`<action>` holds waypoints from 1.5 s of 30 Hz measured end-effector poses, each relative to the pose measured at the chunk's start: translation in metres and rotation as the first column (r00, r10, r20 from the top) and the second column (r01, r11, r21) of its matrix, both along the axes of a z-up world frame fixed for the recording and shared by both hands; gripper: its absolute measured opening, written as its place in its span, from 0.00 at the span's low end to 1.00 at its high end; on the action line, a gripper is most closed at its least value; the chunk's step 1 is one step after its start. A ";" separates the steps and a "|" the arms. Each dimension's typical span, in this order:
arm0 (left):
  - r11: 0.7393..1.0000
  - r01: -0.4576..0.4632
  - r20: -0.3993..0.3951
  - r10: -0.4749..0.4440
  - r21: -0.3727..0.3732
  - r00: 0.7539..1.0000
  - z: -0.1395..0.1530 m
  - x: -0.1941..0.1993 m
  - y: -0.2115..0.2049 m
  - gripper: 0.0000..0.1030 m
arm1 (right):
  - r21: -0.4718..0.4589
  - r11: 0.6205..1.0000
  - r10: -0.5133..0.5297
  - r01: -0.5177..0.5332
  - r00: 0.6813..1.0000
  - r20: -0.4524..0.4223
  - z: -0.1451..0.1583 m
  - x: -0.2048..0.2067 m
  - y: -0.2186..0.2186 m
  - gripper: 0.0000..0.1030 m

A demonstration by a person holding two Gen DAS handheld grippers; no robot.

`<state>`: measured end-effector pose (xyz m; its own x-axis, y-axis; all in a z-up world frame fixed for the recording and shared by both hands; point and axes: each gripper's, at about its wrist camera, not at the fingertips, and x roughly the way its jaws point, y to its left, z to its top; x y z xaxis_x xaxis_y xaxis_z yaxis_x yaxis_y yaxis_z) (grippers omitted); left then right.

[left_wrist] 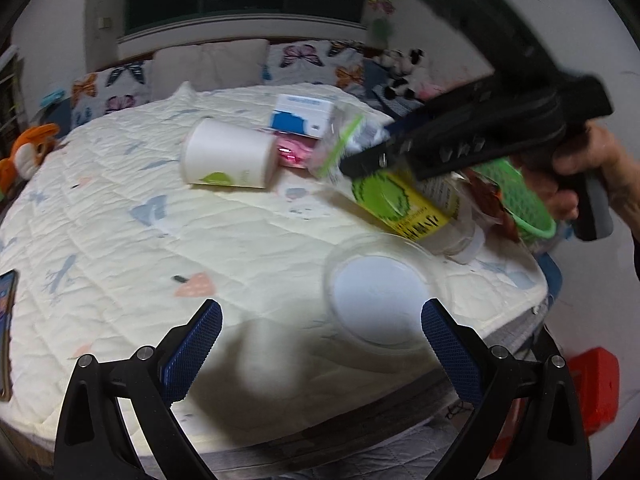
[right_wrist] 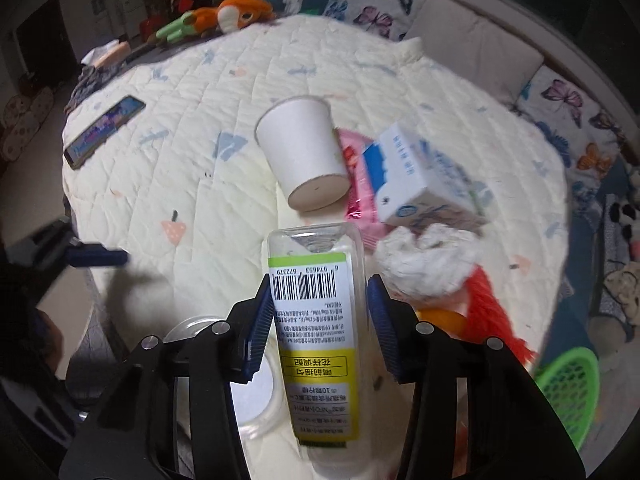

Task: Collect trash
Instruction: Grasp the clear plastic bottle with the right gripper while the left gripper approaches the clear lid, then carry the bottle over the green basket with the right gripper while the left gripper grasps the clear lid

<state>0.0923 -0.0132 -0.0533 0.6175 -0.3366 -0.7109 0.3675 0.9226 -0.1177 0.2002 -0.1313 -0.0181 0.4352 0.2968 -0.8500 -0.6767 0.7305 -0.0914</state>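
Trash is scattered over the quilted bed (right_wrist: pixel 200 152), and the piece in hand is a clear plastic bottle (right_wrist: pixel 320 320) with a yellow and green label, sitting bottom centre of the right wrist view.

Going left to right in that view: a phone (right_wrist: pixel 104 130) lies at the left, a white paper cup (right_wrist: pixel 304 152) is tipped on its side in the middle, a pink wrapper (right_wrist: pixel 356 184) sits right behind it, then a blue and white carton (right_wrist: pixel 420 176), a wad of white tissue (right_wrist: pixel 428 260) and a green basket (right_wrist: pixel 572 392) at the lower right.

Right gripper (right_wrist: pixel 320 312) has its blue pads on both flat sides of the bottle, pinching it around the barcode part. Looks empty, so I'd guess light, a bit squashy and slick; holding across the flat faces near the middle seems like the safest spot.

In the left wrist view the left gripper (left_wrist: pixel 320 344) is spread wide with nothing in it, hovering over a clear plastic lid (left_wrist: pixel 380 292) at lower right. That one's thin and flimsy, probably best taken by the rim.
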 end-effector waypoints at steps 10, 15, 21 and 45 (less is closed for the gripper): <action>0.991 0.117 -0.001 -0.117 0.073 0.993 -0.011 0.005 -0.040 0.94 | 0.089 0.984 -0.162 0.152 0.981 0.109 0.049 -0.053 -0.060 0.45; 0.981 0.146 0.002 -0.147 0.130 0.989 -0.017 0.012 -0.054 0.94 | 0.150 0.968 -0.224 0.203 0.965 0.138 0.072 -0.072 -0.084 0.44; 0.975 0.169 -0.008 -0.170 0.147 0.985 -0.019 0.020 -0.064 0.94 | 0.236 0.937 -0.294 0.257 0.946 0.138 0.105 -0.078 -0.114 0.44; 0.974 0.225 -0.001 -0.225 0.004 0.974 0.020 0.031 -0.070 0.88 | 0.186 0.655 -0.754 0.732 0.648 0.106 0.038 -0.038 -0.295 0.44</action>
<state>0.1229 -0.0835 -0.0329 0.5257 -0.4640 -0.7130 0.5652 0.8169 -0.1149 0.1620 -0.4258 0.0197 0.6777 -0.0972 -0.7289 0.1157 0.9930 -0.0248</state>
